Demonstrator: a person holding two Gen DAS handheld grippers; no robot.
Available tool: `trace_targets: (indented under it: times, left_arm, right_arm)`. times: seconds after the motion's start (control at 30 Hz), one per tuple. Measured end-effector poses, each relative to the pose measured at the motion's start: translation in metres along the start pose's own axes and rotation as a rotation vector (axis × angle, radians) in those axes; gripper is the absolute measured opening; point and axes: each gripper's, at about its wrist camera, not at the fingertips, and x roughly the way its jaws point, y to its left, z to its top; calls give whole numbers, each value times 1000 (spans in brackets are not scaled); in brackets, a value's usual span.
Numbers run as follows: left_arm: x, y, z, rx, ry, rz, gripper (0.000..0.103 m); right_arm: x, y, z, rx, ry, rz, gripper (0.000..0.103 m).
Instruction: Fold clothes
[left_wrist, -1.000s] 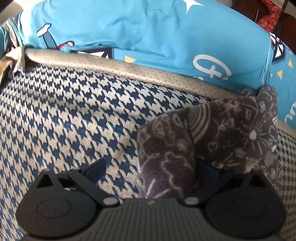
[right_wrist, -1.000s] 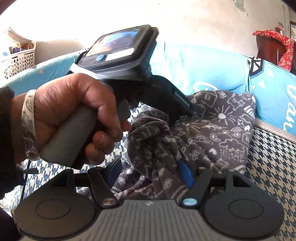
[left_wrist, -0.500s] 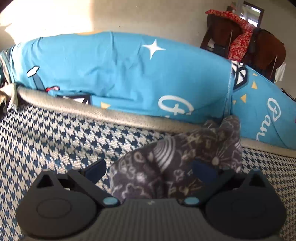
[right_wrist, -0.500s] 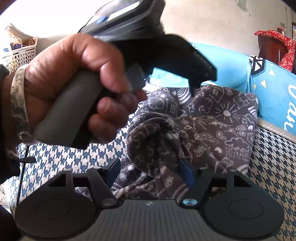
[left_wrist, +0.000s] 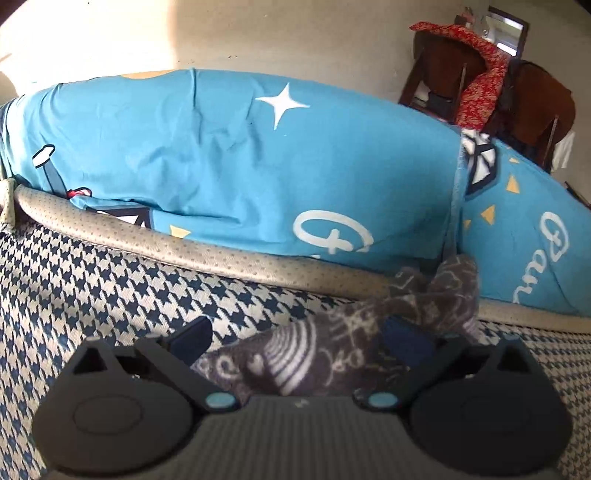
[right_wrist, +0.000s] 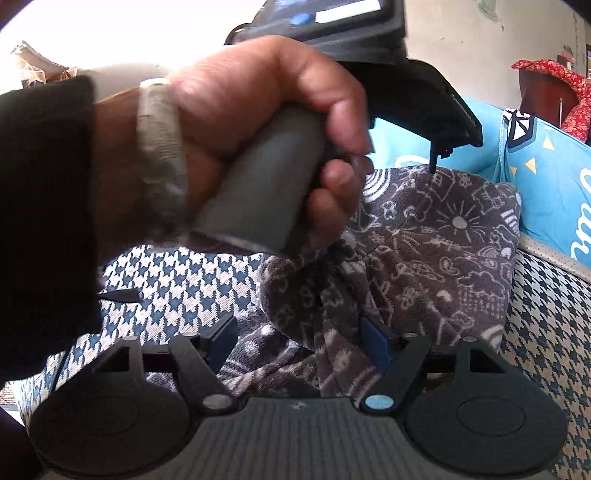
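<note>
A dark grey fleece garment with white doodle print (right_wrist: 436, 251) lies bunched on the houndstooth seat cushion (right_wrist: 177, 280). My right gripper (right_wrist: 299, 338) is open, its fingers standing on either side of a fold of the garment. My left gripper (left_wrist: 295, 336) is open just above the garment (left_wrist: 332, 350), which lies between its fingers. In the right wrist view the left gripper's body (right_wrist: 406, 85) and the hand holding it (right_wrist: 251, 122) hover over the garment's far part.
Blue printed back cushions (left_wrist: 240, 158) stand behind the seat, past a beige piped edge (left_wrist: 184, 247). A wooden chair with red cloth (left_wrist: 484, 81) stands at the far right. A basket (right_wrist: 33, 66) shows at the far left.
My left gripper has lifted and tilted up, so the garment sits lower in its view and the wall shows. In the right view the hand and left gripper rose. My right gripper stayed put.
</note>
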Motion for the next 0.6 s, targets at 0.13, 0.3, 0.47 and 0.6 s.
trace_targets:
  times: [0.13, 0.3, 0.47, 0.6]
  left_arm:
    - [21, 11, 3, -62, 33, 58, 103]
    - [49, 31, -1, -122, 88, 149, 103]
    - [63, 38, -11, -87, 79, 196, 103]
    - [62, 38, -12, -75, 58, 191, 103]
  right_arm:
    - [0, -1, 0, 3, 1, 4, 73]
    - [2, -1, -2, -11, 14, 1, 73]
    - [7, 4, -5, -54, 28, 1, 74]
    - [8, 5, -4, -59, 34, 2, 74]
